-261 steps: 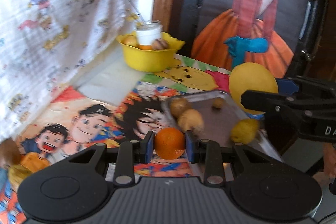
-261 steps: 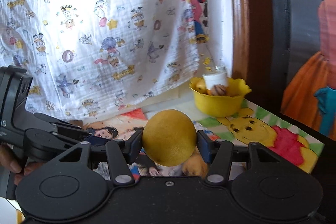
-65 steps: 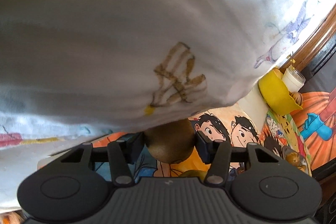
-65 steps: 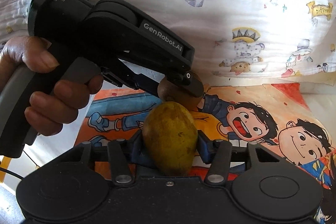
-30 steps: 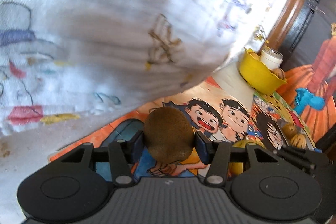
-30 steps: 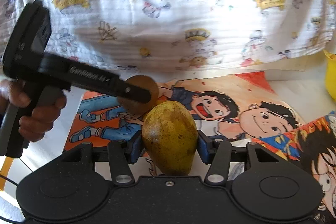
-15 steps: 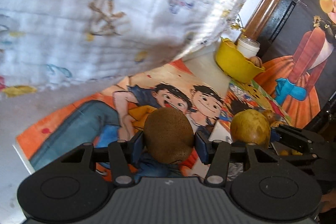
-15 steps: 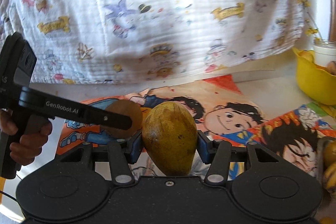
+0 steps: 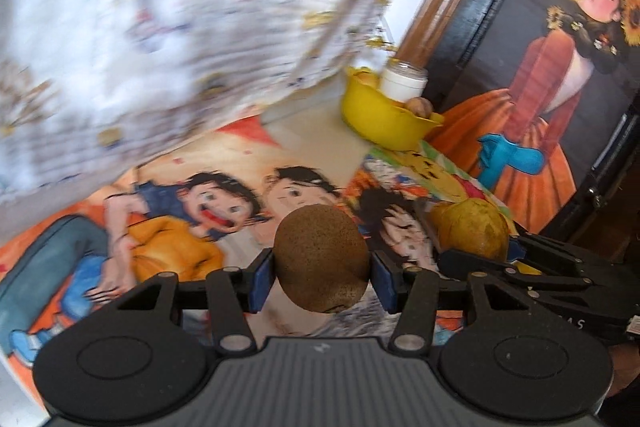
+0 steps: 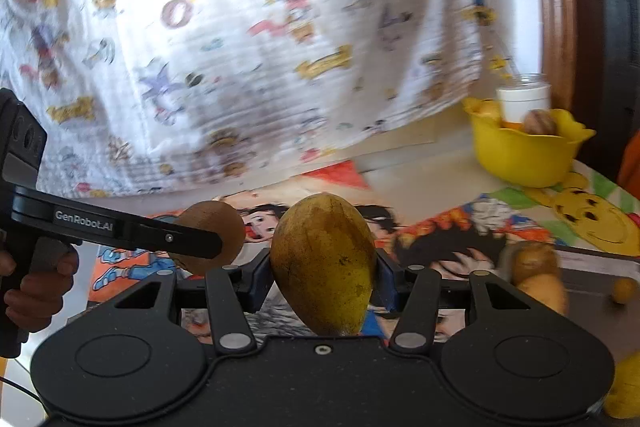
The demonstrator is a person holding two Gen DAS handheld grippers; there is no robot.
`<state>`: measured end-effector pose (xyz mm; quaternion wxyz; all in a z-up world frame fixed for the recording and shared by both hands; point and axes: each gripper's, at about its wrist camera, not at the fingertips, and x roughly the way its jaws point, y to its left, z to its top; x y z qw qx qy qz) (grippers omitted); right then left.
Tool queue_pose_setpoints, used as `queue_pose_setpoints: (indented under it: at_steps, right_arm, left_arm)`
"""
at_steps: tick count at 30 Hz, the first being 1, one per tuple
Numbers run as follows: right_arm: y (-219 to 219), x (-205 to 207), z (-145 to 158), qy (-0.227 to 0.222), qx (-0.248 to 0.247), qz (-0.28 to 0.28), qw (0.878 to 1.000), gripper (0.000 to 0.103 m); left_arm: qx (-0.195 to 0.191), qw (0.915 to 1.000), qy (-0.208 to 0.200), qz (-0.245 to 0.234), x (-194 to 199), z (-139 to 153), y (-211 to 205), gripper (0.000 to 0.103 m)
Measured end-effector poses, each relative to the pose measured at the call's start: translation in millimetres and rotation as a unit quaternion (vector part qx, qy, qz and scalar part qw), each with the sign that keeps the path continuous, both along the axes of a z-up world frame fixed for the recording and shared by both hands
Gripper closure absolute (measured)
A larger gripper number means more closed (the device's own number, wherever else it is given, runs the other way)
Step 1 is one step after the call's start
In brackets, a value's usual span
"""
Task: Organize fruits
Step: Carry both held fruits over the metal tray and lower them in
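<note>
My left gripper (image 9: 322, 277) is shut on a round brown fruit (image 9: 322, 259), carried above the cartoon-print mat (image 9: 180, 211). My right gripper (image 10: 323, 275) is shut on a yellow-green mango (image 10: 324, 263). In the right wrist view the left gripper (image 10: 192, 239) with the brown fruit (image 10: 212, 227) sits just to the left. In the left wrist view the mango (image 9: 472, 233) shows to the right in the other gripper. A metal tray (image 10: 592, 267) with several small fruits (image 10: 536, 275) lies at the right.
A yellow bowl (image 10: 524, 155) holding a white jar (image 10: 522, 99) and fruit stands at the back right of the table. A white printed cloth (image 10: 240, 47) hangs along the back. A dark painted panel (image 9: 560, 87) stands to the right. A hand (image 10: 36, 287) grips the left tool.
Both grippers have swung rightward and risen with their fruits still held. The yellow bowl and metal tray have come into the right wrist view.
</note>
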<state>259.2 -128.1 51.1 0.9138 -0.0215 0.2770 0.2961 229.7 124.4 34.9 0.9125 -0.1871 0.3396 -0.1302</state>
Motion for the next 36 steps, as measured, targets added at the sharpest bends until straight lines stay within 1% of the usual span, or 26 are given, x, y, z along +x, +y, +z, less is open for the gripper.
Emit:
queue_pose_setpoints:
  at_steps: [6, 9, 16, 20, 27, 30, 36]
  right_arm:
    - [-46, -3, 9, -0.008, 0.008, -0.03, 0.999, 0.049]
    - [-69, -5, 14, -0.015, 0.007, -0.046, 0.999, 0.049]
    - [-127, -7, 24, -0.032, -0.005, -0.087, 0.996, 0.049]
    - [-162, -6, 25, -0.036, -0.016, -0.117, 0.992, 0.049]
    - [-208, 2, 16, -0.031, -0.034, -0.155, 0.987, 0.049]
    - [-219, 4, 9, -0.024, -0.031, -0.161, 0.986, 0.049]
    - [-226, 10, -6, -0.009, -0.032, -0.164, 0.986, 0.049]
  left_arm:
    - [0.009, 0.9996, -0.012, -0.026, 7, 20, -42, 0.047]
    - [0.007, 0.999, -0.017, -0.04, 13, 29, -66, 0.047]
    - [0.0, 0.9968, -0.024, -0.076, 29, 39, -123, 0.047]
    - [-0.009, 0.9953, -0.014, -0.095, 46, 38, -152, 0.047]
    - [-0.005, 0.992, -0.006, -0.126, 71, 31, -195, 0.047]
    - [0.002, 0.99, 0.0, -0.141, 78, 27, -209, 0.047]
    - [0.016, 0.9861, 0.017, -0.165, 88, 15, -229, 0.047]
